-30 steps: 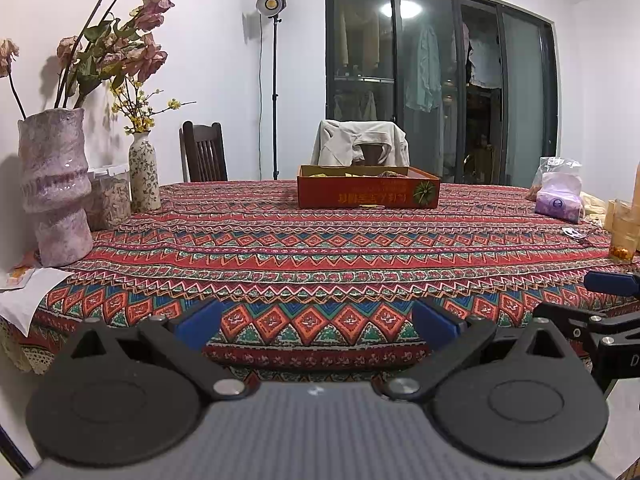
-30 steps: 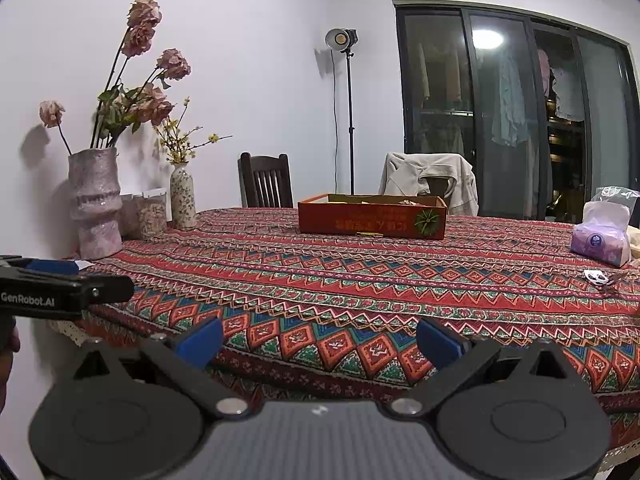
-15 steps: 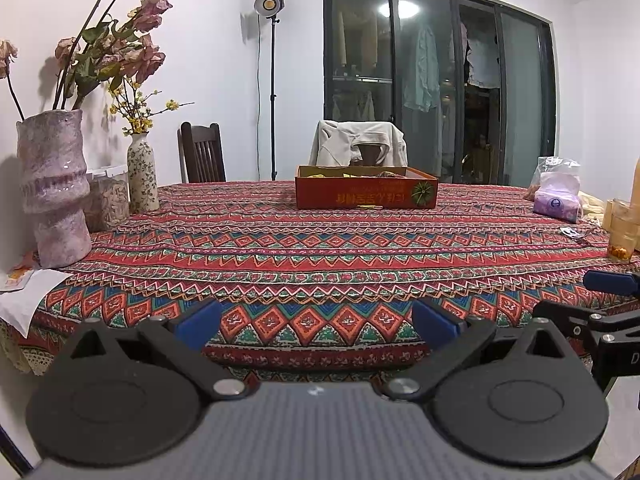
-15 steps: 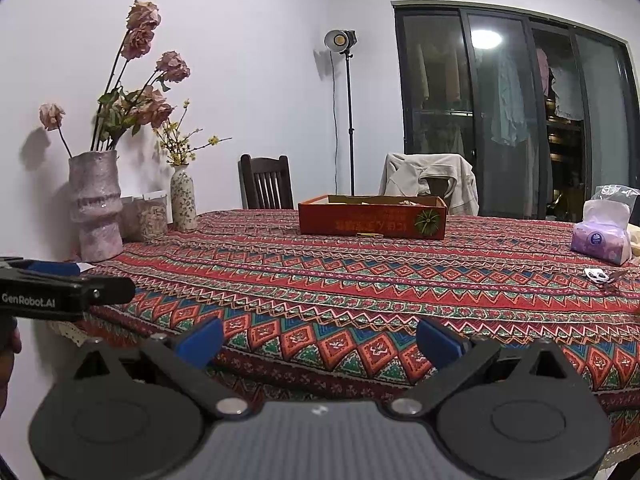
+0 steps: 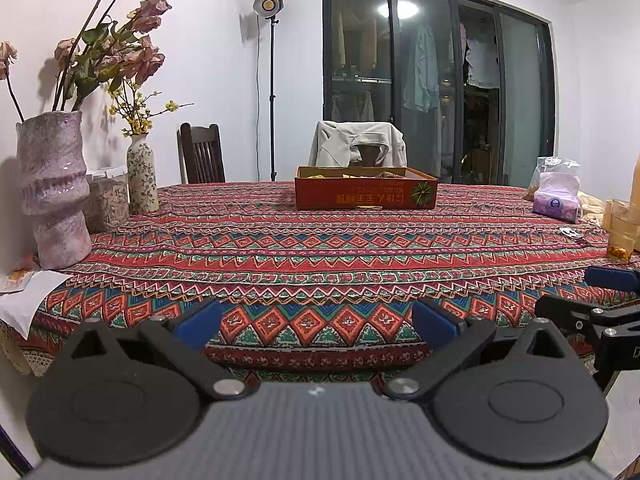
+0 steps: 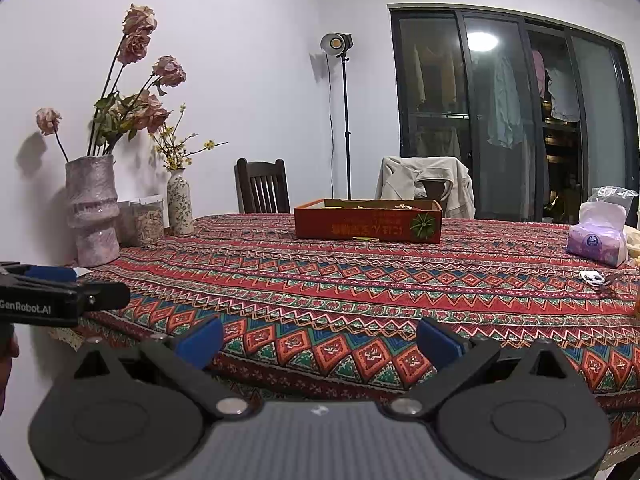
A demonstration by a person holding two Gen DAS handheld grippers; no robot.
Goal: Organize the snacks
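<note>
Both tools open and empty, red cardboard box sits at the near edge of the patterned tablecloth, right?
Not quite. The red cardboard box sits toward the far side of the patterned tablecloth, as the left wrist view shows. Left tool and right tool are open and empty.

Patterned table (image 5: 320, 256), loaded round its edges.
On the red zigzag cloth: an open red box (image 5: 366, 194) at the far middle, two vases (image 5: 54, 188) and a clear jar (image 5: 107, 198) along the left, a tissue pack (image 5: 557, 196) and amber glass (image 5: 622, 236) right.
</note>
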